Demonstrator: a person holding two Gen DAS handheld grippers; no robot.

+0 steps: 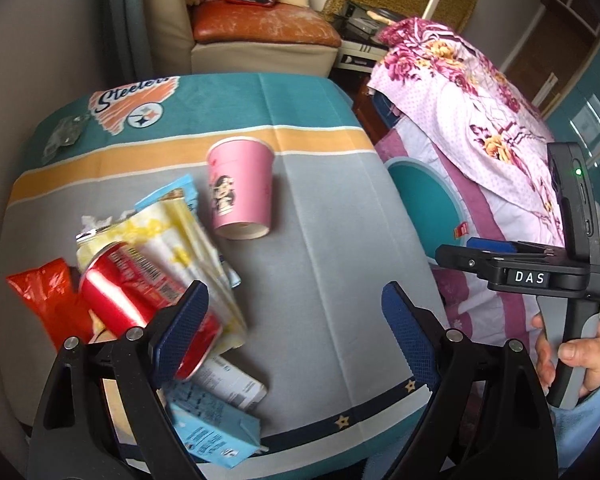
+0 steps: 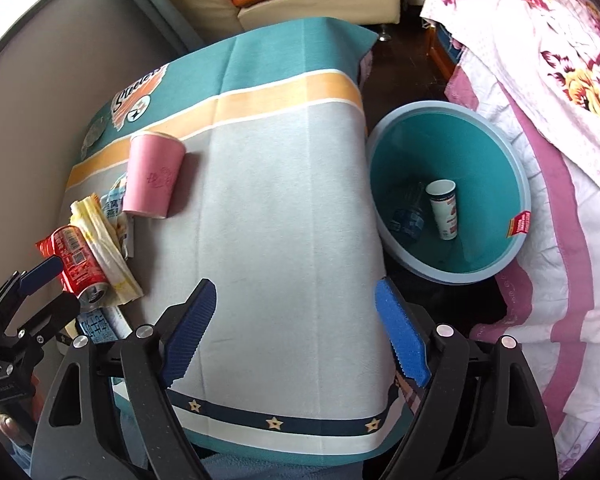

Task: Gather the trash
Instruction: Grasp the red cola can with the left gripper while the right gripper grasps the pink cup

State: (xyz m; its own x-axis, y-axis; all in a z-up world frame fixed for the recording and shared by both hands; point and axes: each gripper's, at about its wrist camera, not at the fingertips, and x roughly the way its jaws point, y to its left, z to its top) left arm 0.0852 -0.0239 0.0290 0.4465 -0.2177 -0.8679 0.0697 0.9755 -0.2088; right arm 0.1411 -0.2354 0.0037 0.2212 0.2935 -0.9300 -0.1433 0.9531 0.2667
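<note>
On the cloth-covered table (image 1: 332, 240) lies a pile of trash: a red can (image 1: 120, 292), a yellow-white wrapper (image 1: 172, 236), an orange wrapper (image 1: 40, 296), a blue carton (image 1: 208, 428) and, on its side, a pink paper cup (image 1: 240, 192). My left gripper (image 1: 296, 328) hovers open over the table just right of the can, nothing between its pads. My right gripper (image 2: 296, 340) is open and empty above the table's front edge, left of the teal bin (image 2: 480, 152). A white paper cup (image 2: 444, 208) and a plastic bottle (image 2: 410, 212) lie in the bin.
A bed with a floral quilt (image 2: 560, 60) borders the bin on the right. A sofa with an orange cushion (image 1: 260, 24) stands behind the table, and a grey wall (image 2: 40, 80) runs along its left side. A clear plastic scrap (image 1: 64, 136) lies at the far left corner.
</note>
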